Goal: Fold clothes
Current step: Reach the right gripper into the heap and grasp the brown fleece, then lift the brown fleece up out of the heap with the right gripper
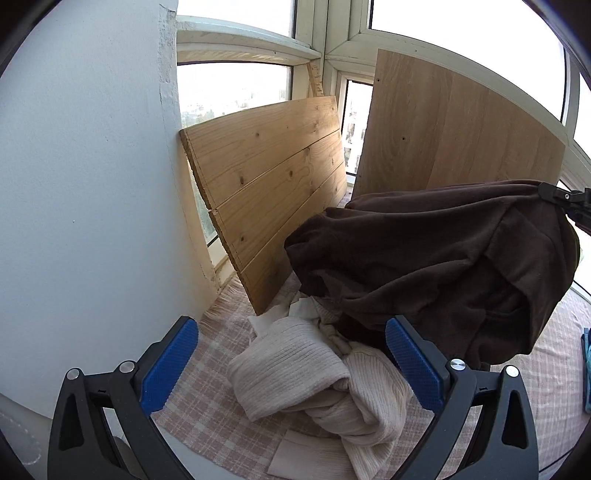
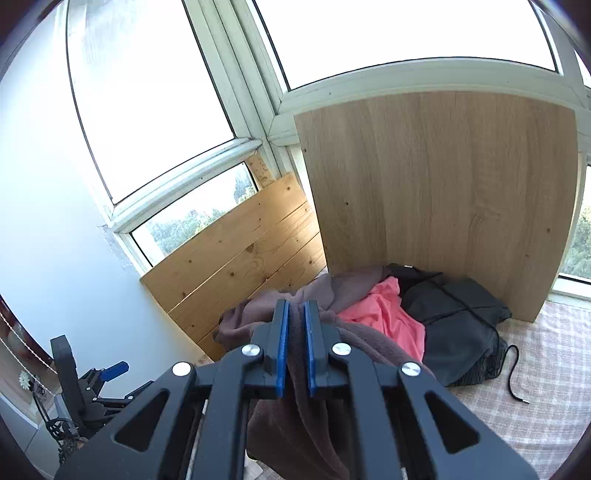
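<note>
**A:** What does the right gripper (image 2: 295, 347) have?

**B:** Its blue-padded jaws are pinched nearly shut on a fold of a dark brown fleece garment (image 1: 436, 266), at lower centre of the right wrist view. In the left wrist view the fleece hangs bunched at centre right, clear of the surface, with the right gripper at the right edge.

**A:** And the left gripper (image 1: 291, 365)?

**B:** Wide open and empty, at the bottom of its frame, above a crumpled cream ribbed knit sweater (image 1: 317, 373).

**A:** How should this step go?

**B:** Probably lift until the fleece hangs free, then have the open gripper take a second corner so it spreads flat.

**A:** The surroundings?

**B:** A pink-and-white checked cloth (image 2: 535, 387) covers the surface. A coral-pink garment (image 2: 388, 314) and a dark grey drawstring garment (image 2: 454, 314) lie heaped at centre right. A pine plank panel (image 1: 266, 177) and a pale oak board (image 2: 443, 192) lean against large windows (image 2: 369, 33); a white wall (image 1: 81, 166) fills the left.
</note>
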A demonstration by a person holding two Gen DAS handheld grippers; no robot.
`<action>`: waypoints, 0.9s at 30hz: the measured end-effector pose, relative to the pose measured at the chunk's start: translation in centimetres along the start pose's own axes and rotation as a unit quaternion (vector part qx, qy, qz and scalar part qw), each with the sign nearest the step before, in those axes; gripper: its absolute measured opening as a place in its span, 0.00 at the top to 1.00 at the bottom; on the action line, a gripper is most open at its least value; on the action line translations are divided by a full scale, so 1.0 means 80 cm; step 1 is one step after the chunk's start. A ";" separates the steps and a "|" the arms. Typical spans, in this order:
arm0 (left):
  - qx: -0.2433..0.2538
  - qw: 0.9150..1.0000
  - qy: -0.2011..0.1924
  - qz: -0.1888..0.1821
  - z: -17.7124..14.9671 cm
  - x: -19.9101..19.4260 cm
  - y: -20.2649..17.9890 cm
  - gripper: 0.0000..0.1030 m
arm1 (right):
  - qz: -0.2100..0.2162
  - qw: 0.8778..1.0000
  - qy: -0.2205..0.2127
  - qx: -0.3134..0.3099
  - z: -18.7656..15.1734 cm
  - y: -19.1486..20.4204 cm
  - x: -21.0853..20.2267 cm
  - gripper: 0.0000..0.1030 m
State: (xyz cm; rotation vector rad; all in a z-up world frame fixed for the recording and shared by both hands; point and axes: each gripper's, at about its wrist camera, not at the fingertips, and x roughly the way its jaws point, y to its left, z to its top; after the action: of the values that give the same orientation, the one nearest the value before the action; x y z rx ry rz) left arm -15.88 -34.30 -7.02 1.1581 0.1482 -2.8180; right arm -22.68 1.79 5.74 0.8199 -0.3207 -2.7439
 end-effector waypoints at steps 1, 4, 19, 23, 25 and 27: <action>0.001 1.000 -0.003 -0.001 0.002 -0.002 -0.001 0.01 | -0.004 1.000 -0.017 0.004 0.007 -0.006 -0.026 0.96; 0.006 1.000 -0.011 -0.005 0.006 -0.008 -0.005 0.01 | -0.045 0.995 -0.093 0.011 0.020 -0.032 -0.125 1.00; 0.079 0.996 0.009 -0.038 0.003 0.019 -0.067 0.01 | -0.137 0.976 0.169 0.005 -0.189 -0.104 0.059 0.54; 0.094 0.995 0.010 -0.033 -0.001 0.016 -0.070 0.01 | -0.144 0.966 0.215 -0.024 -0.228 -0.113 0.128 0.54; 0.099 0.995 0.011 -0.029 -0.006 0.014 -0.066 0.01 | -0.147 0.961 0.232 -0.037 -0.237 -0.116 0.149 0.54; 0.102 0.994 0.012 -0.022 -0.012 0.013 -0.061 0.01 | -0.140 0.956 0.254 -0.044 -0.243 -0.118 0.169 0.54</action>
State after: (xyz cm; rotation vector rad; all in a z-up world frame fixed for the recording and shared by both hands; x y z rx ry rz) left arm -16.55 -29.43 -8.16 1.2425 -0.1165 -2.9140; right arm -24.42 3.94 -19.59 1.5989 0.0264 -2.6292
